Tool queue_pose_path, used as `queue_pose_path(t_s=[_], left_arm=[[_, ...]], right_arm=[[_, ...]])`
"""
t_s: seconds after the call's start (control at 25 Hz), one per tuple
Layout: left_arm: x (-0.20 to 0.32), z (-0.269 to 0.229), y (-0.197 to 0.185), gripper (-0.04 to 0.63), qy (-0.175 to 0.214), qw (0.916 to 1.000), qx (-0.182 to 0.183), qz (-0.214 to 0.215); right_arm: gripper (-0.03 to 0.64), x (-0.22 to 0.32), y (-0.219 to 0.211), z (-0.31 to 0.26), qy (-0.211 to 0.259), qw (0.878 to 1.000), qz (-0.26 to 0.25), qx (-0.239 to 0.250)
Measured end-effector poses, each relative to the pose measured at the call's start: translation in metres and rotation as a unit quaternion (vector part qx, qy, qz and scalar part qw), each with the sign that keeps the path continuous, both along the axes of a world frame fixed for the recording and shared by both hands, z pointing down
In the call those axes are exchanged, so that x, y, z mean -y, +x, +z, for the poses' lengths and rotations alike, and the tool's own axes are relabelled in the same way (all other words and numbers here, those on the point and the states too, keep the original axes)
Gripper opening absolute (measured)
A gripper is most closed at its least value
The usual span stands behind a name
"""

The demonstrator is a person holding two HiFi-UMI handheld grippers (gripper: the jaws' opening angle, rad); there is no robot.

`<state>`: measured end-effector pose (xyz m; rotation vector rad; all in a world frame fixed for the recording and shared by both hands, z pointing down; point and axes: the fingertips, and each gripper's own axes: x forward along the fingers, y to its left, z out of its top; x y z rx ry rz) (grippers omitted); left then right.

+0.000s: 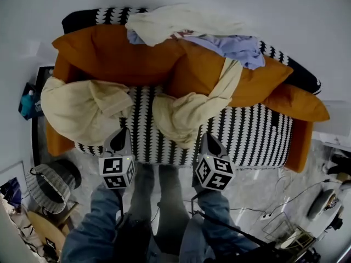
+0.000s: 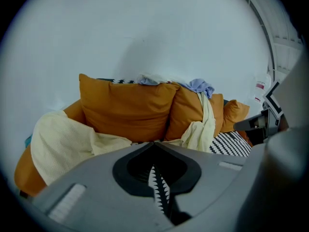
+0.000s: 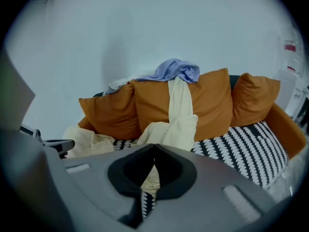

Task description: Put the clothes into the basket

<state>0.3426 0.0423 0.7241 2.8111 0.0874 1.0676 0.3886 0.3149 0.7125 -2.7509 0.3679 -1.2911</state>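
Left gripper [image 1: 120, 136]: the fingers are closed tip to tip, nothing is held between them; it is pointed at the front edge of the sofa [image 1: 252, 136].
Right gripper [image 1: 210, 141]: the fingers are likewise closed and empty; it is held level with the left one, over the same front edge.
Middle cream garment [image 1: 184, 116]: it is bunched on the striped seat just ahead of the two grippers and nearer the right one. Its long axis runs from the top of an orange cushion [image 1: 208, 73] down to the seat edge.
Left cream garment [image 1: 77, 108]: it is heaped over the sofa's left end, ahead and to the left of the left gripper, the nearer hand for it.
White garment [image 1: 170, 21] and lilac garment [image 1: 230, 45]: both are draped along the top of the back cushions, well apart from either gripper.
Basket [image 1: 52, 188]: it stands on the floor by the sofa's left end, at the person's left and nearer the left hand. No garment can be made out inside it.
Task state: all four garments are judged to be still on the sofa.
Coming move: the fingers would have to be opened before any garment is taken; the middle cream one is judged the closest.
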Motion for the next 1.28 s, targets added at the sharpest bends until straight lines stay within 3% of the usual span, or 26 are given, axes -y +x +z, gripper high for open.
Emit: queue_pose_path(t_s=[0.32, 0.72, 0.76, 0.8, 1.0, 1.28], left_arm=[[-0.001, 0.031, -0.004, 0.002, 0.001, 0.9998, 0.020, -0.005], [0.016, 0.035, -0.013, 0.002, 0.001, 0.9995, 0.020, -0.024], [0.019, 0.035, -0.015, 0.002, 0.001, 0.9995, 0.020, -0.026], [0.021, 0.036, -0.017, 0.002, 0.000, 0.9994, 0.021, -0.028], [0.039, 0.054, -0.023, 0.002, -0.003, 0.9985, 0.030, -0.047], [0.053, 0.057, -0.035, 0.002, -0.004, 0.9974, 0.035, -0.063]], right_arm=[[0.003, 0.007, -0.002, 0.047, 0.029, 0.999, -0.007, 0.038], [0.006, 0.028, 0.005, 0.067, 0.023, 0.998, -0.041, 0.048], [0.035, 0.032, 0.005, 0.069, 0.023, 0.998, -0.045, 0.049], [0.109, 0.035, 0.006, 0.072, 0.023, 0.997, -0.050, 0.051], [0.112, 0.051, 0.009, 0.101, 0.001, 0.995, -0.078, 0.060], [0.230, 0.064, 0.009, 0.119, -0.040, 0.992, -0.107, 0.061]])
